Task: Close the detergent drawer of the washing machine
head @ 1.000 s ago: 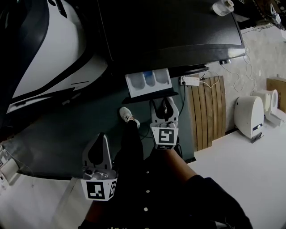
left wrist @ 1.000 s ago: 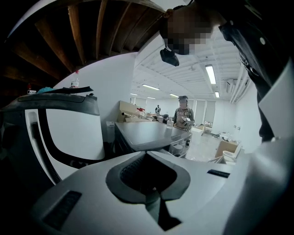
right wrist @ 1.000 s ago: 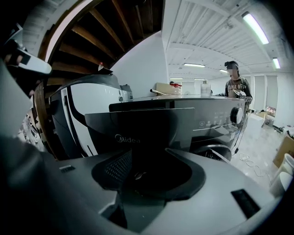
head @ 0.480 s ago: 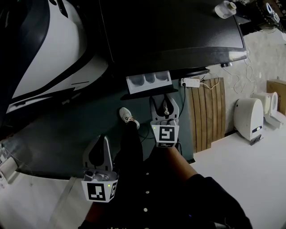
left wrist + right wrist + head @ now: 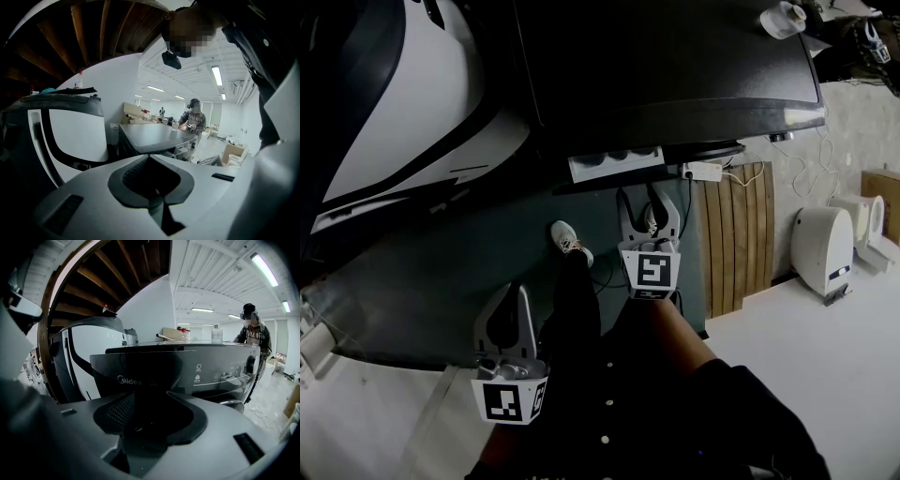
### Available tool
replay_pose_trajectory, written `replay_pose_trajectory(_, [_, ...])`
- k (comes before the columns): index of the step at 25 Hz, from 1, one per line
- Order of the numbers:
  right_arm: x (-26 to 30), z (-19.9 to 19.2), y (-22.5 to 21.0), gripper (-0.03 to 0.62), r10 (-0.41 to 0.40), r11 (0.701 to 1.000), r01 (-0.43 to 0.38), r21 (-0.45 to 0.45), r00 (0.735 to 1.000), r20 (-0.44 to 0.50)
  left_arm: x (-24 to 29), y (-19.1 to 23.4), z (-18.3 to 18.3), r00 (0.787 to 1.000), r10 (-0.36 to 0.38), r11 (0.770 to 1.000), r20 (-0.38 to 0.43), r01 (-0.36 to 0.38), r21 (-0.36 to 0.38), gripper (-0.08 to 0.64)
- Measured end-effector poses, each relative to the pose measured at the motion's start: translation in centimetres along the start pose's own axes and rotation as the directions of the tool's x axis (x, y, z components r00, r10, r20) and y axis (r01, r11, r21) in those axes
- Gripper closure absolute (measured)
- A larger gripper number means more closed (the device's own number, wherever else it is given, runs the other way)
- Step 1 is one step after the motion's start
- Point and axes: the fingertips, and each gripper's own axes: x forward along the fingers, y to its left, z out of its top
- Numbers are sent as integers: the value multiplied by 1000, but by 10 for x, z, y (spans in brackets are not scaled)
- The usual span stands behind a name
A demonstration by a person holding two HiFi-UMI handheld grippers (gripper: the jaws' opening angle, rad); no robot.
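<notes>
The drawer [image 5: 614,165] sits at the upper left of the washer's [image 5: 675,56] front and is almost shut, only a narrow pale strip of its tray jutting past the dark face. In the head view the left gripper [image 5: 514,289] hangs low and to the left, well apart from the washer, beside the person's dark trouser leg and pointing up toward the machine. Its own view shows its jaws [image 5: 148,157] brought together at the tips with nothing between them, and beyond them a white and black appliance and a long grey table. The right gripper [image 5: 645,195] is held out ahead on a bare forearm [image 5: 675,337], raised straight at the drawer with its marker cube facing the head camera. Its jaws [image 5: 152,394] stand a little apart and hold nothing; their tips are right at the drawer's front, and seem to touch it, though the dark surfaces blend there. In the right gripper view the washer's [image 5: 220,366] dark front carries the word "Midea" in pale letters at the left, with small round icons on the panel to the right, too small to read.
</notes>
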Motion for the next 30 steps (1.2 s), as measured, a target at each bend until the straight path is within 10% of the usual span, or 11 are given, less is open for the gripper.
replay_pose_trajectory(30, [43, 24, -5, 382, -29, 999, 28, 27, 999, 39, 0, 13, -14, 999, 35, 999, -37, -36, -36, 545])
